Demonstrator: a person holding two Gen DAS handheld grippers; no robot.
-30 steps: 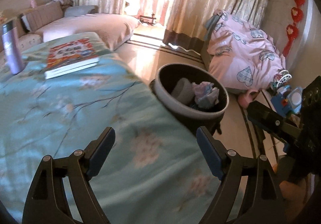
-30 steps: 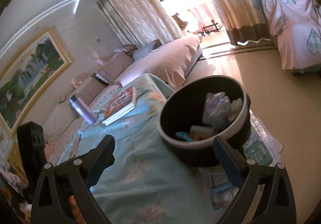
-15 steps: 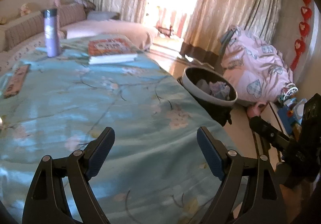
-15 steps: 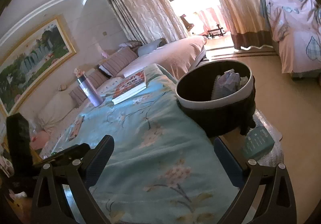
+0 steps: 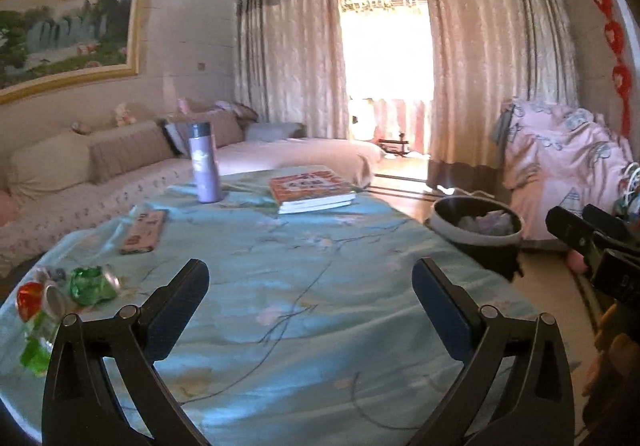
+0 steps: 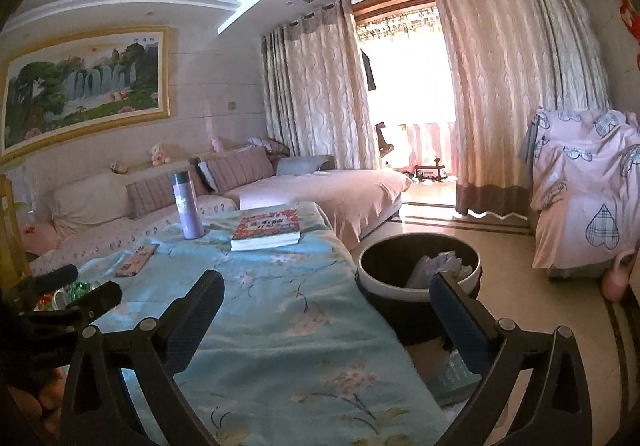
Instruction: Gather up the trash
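Observation:
A round dark trash bin with crumpled paper inside stands on the floor at the table's right edge; it also shows in the right wrist view. Crushed green and red cans lie at the table's near left; in the right wrist view they show partly hidden behind the left gripper. My left gripper is open and empty above the teal tablecloth. My right gripper is open and empty above the table's right edge, near the bin.
A purple flask, a red-covered book and a pink case lie on the table's far half. A sofa stands behind. A pink-covered chair stands right of the bin, and a packet lies on the floor.
Both grippers have pulled back and tilted up away from the bin. The whole table has come into view, along with the cans at the left. Both stay open.

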